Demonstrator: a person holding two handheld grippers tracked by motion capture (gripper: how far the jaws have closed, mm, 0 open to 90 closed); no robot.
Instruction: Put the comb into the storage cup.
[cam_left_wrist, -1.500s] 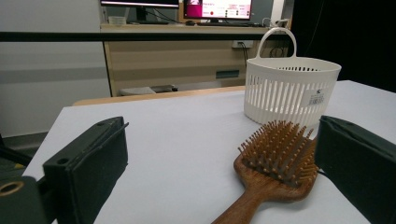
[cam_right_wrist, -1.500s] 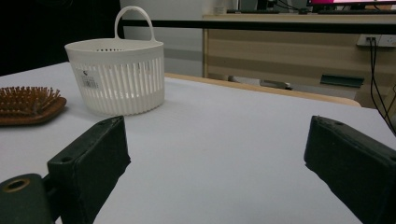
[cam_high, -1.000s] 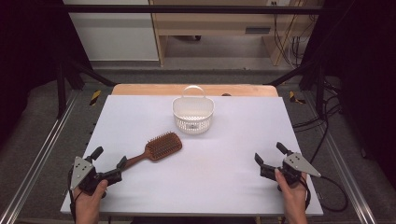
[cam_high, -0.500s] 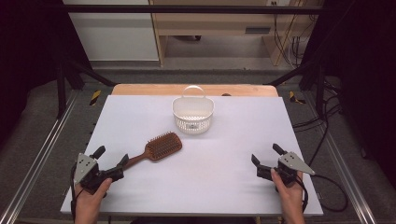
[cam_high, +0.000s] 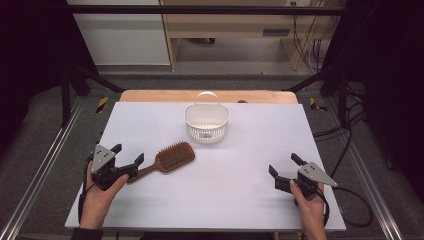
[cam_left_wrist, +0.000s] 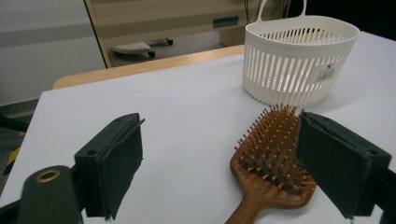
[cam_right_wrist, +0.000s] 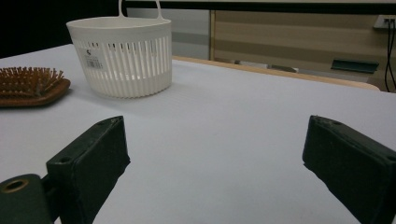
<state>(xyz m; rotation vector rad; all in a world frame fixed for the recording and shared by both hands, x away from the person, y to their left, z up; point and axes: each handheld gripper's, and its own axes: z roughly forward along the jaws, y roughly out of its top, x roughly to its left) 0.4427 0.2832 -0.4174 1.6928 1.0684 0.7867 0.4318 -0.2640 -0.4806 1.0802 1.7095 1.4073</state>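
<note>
A wooden hairbrush lies bristles up on the white table top, left of centre, its handle pointing at my left gripper. That gripper is open, held low in a hand, and its jaws stand around the handle end without touching it. In the left gripper view the brush lies close to the right jaw of the open gripper. A white slatted basket with a loop handle stands upright behind the brush. My right gripper is open over bare table at the front right, holding nothing.
The basket and brush head lie far ahead and left in the right gripper view. A wooden strip edges the table's far side. Metal rails flank the table, and cables trail on the floor at right.
My left gripper has moved forward and right, up to the brush handle. The right gripper has shifted slightly left. Brush and basket have not moved.
</note>
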